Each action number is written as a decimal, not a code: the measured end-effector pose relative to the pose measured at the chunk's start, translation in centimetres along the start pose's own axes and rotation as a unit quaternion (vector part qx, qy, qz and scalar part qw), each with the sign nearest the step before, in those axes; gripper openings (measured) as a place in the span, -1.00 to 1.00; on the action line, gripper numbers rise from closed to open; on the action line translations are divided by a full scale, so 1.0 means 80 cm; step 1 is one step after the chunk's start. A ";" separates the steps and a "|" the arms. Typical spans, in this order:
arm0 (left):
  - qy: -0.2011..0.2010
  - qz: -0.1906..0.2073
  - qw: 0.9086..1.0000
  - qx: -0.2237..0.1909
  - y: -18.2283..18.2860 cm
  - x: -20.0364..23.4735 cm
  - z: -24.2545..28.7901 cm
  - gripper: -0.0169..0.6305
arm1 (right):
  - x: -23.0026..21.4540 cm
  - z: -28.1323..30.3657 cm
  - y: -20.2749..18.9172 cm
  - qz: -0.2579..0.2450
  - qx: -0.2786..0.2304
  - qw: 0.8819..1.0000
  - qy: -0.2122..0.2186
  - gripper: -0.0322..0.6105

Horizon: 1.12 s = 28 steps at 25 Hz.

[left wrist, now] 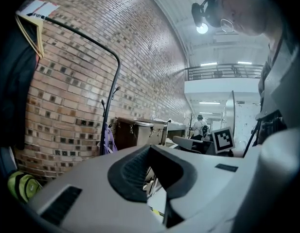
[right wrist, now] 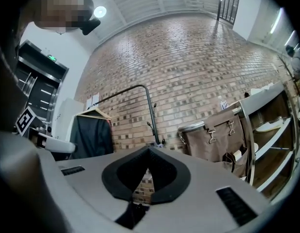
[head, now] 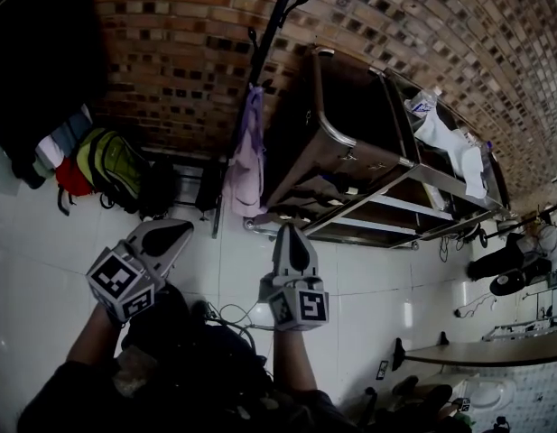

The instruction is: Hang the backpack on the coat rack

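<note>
The black coat rack pole (head: 264, 48) stands against the brick wall with a lilac garment (head: 246, 165) hanging on it. A green and yellow backpack (head: 114, 165) lies on the floor at the wall, left of the rack, beside a red bag (head: 72, 179) and a black bag (head: 156, 189). My left gripper (head: 174, 235) and right gripper (head: 291, 239) are held out side by side over the white floor, short of the rack, both shut and empty. The left gripper view shows the rack (left wrist: 107, 123) and the backpack (left wrist: 21, 186) past shut jaws (left wrist: 150, 152). The right gripper (right wrist: 149, 152) faces the rack (right wrist: 152, 115).
A brown canvas cart (head: 337, 129) and a metal shelf frame (head: 413, 174) stand right of the rack. A clothes rail with a dark coat (right wrist: 94, 132) is at the left. Loose cables (head: 228, 316) lie on the tiles near my arms.
</note>
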<state>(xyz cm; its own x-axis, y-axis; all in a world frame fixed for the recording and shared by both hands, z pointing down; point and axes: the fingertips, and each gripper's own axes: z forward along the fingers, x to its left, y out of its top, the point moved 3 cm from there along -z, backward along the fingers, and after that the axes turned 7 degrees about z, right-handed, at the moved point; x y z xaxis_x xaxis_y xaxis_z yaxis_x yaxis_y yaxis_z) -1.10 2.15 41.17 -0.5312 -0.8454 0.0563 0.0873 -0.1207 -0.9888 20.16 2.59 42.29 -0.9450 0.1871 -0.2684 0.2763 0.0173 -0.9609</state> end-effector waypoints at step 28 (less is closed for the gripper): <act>0.003 -0.013 1.000 -0.010 -0.032 0.029 -0.305 -0.87 | 0.334 -0.088 -0.041 -0.095 0.067 0.993 0.033 -0.87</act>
